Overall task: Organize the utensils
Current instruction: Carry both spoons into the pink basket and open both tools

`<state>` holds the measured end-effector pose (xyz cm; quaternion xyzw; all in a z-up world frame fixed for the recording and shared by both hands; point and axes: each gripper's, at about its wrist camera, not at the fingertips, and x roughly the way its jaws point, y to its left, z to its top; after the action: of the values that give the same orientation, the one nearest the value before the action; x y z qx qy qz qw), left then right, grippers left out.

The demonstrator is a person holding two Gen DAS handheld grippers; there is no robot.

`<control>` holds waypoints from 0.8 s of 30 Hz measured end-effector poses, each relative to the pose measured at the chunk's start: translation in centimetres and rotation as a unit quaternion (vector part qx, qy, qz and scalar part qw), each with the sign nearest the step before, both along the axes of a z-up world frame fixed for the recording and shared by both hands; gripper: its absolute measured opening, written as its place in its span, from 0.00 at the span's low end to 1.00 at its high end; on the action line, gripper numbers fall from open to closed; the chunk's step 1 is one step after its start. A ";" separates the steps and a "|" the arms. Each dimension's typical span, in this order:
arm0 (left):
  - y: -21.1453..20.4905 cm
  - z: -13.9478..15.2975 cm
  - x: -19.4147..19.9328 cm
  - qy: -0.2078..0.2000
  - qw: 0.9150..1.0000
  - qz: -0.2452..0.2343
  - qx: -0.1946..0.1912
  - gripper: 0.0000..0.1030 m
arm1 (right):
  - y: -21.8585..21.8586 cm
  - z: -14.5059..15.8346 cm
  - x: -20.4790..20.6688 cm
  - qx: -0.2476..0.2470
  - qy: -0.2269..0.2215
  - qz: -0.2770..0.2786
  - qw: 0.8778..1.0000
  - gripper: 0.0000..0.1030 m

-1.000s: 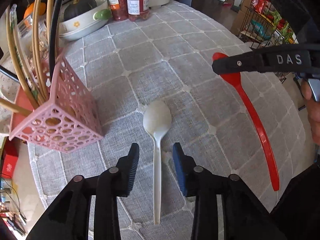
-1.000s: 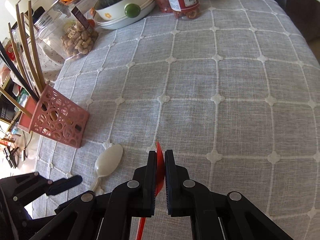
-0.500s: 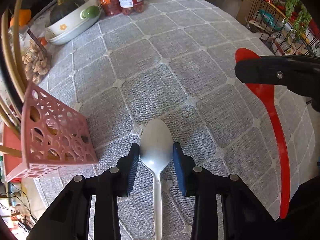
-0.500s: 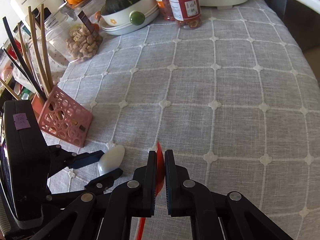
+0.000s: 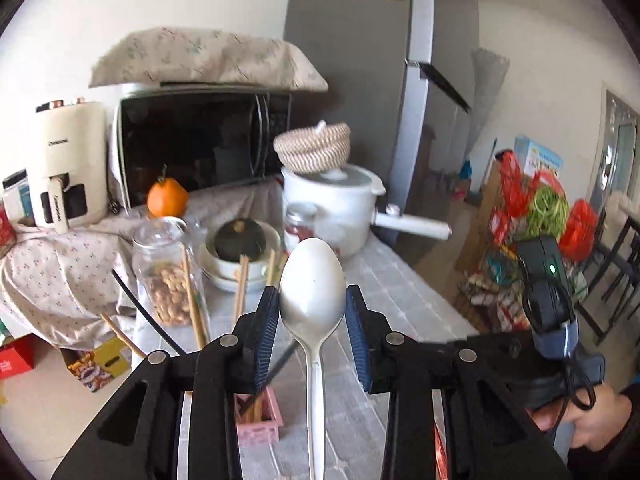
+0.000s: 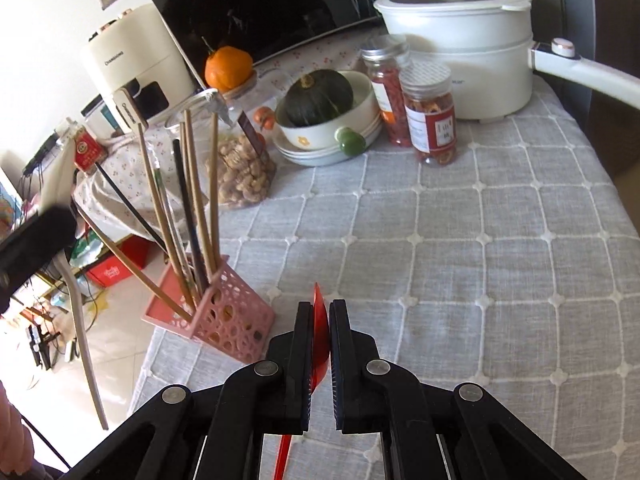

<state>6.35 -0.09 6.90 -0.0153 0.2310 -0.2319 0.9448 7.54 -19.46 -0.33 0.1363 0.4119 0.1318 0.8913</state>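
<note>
- Carrying two spoons toward the pink holder; both clear of the grey tablecloth.
- left gripper: jaws have just been closing, now pinching the white spoon across its bowl, bowl up, handle hanging down between the fingers.
- right gripper: jaws pressed nearly together, clamping the red spoon edge-on by its bowl, handle trailing below.
- Holder sits at the table edge, left of the right gripper, already packed with chopsticks leaning outward.
- In the left wrist view the holder is low, just left of the white spoon's handle; handle looks near but not yet over the opening.
- Judgement: drop handle-first into a gap between the chopsticks; tilt the spoon closer to upright first.
- One spoon at a time, or the grippers crowd each other over the holder.
- Risk: the holder is light and at the edge; a side knock on the chopsticks could tip it off.
- Release only once the handle tip is well inside the holder.
</note>
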 end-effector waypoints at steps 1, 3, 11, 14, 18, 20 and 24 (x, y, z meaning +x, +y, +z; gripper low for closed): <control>0.5 0.0 0.3 -0.020 1.000 0.014 -0.011 0.35 | 0.3 0.2 0.0 -0.002 -0.005 0.000 1.000 0.06; 1.3 -0.5 0.8 -0.056 0.997 0.042 -0.023 0.35 | 0.7 0.3 0.1 -0.010 -0.015 0.001 1.000 0.06; 2.2 -4.9 4.4 -0.090 0.987 0.128 -0.036 0.35 | 1.1 0.2 1.1 -0.017 -0.030 -0.006 0.999 0.06; 2.1 -6.5 4.7 -0.090 0.986 0.134 -0.027 0.35 | 1.2 0.5 1.5 -0.022 -0.046 -0.015 0.999 0.06; 2.3 -8.1 4.6 -0.066 0.989 0.134 -0.013 0.36 | 1.4 1.1 1.7 -0.021 -0.070 -0.026 0.997 0.06; 2.6 -8.5 4.5 -0.046 0.990 0.133 -0.012 0.36 | 1.6 1.7 1.7 -0.017 -0.084 -0.032 0.996 0.06; 2.9 -8.3 3.7 -0.001 0.992 0.121 0.017 0.39 | 2.5 3.0 1.5 -0.016 -0.121 -0.042 0.992 0.06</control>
<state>10.10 2.78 -1.44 -0.0269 0.2303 -0.1116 0.9663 9.05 -16.96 2.67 0.1226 0.2968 0.1032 0.9414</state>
